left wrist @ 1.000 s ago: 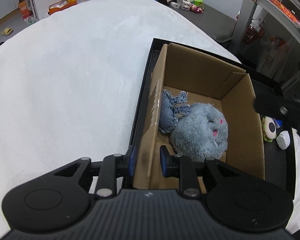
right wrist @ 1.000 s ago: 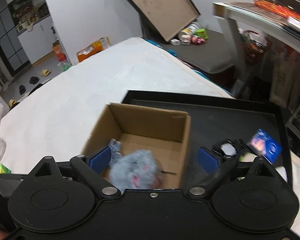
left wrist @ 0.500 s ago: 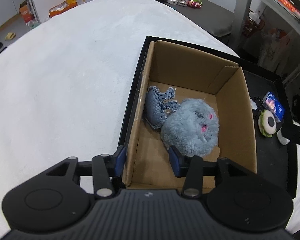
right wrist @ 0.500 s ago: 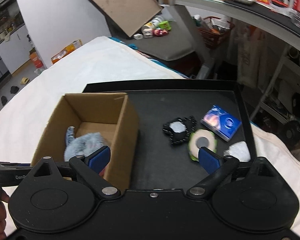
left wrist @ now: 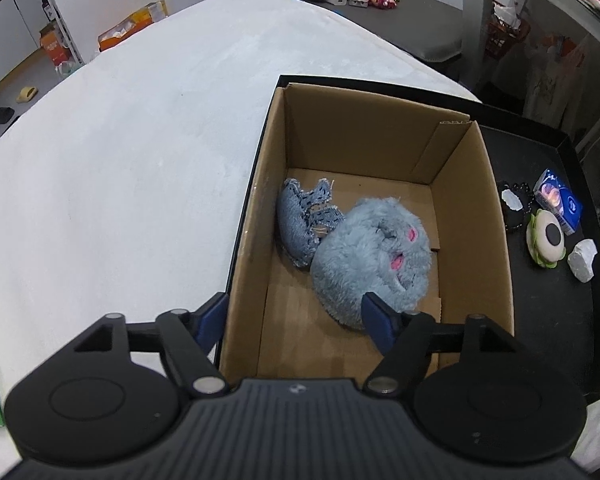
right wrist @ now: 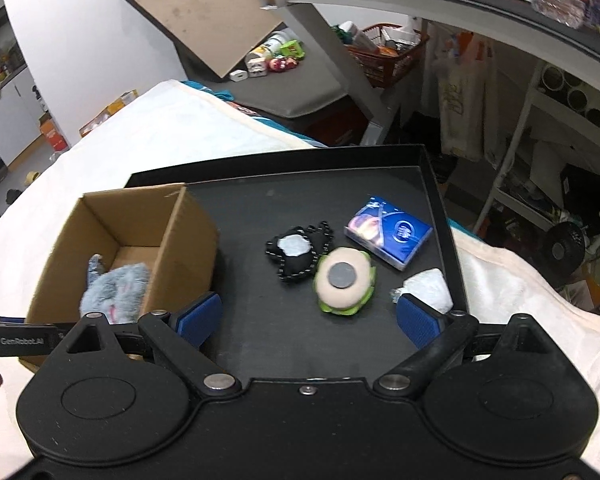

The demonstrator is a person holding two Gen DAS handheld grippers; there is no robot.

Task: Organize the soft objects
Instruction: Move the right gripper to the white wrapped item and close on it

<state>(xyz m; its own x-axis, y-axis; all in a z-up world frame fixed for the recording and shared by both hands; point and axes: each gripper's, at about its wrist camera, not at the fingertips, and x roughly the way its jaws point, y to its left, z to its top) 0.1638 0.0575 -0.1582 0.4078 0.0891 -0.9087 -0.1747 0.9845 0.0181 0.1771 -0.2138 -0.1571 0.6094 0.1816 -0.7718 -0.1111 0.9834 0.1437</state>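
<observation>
Opening, left gripper [left wrist: 296, 318] straddled near left wall of cardboard box [left wrist: 496, 240], pads pressing nothing. Fluffy blue plush [left wrist: 374, 260] lay inside at 12 o'clock, denim toy [left wrist: 300, 224] touching it at 10. Right gripper [right wrist: 308, 316] was spread wide, empty, over black tray [right wrist: 252, 208]; green-rimmed round toy [right wrist: 344, 280] at 12, black pouch [right wrist: 296, 254] beside it at 11.

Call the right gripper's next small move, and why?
Probably ease the right gripper down over the green-and-cream round toy: its jaws stand open and empty, the toy lies just ahead on the black tray, and the cardboard box already holds the furry blue plush.
</observation>
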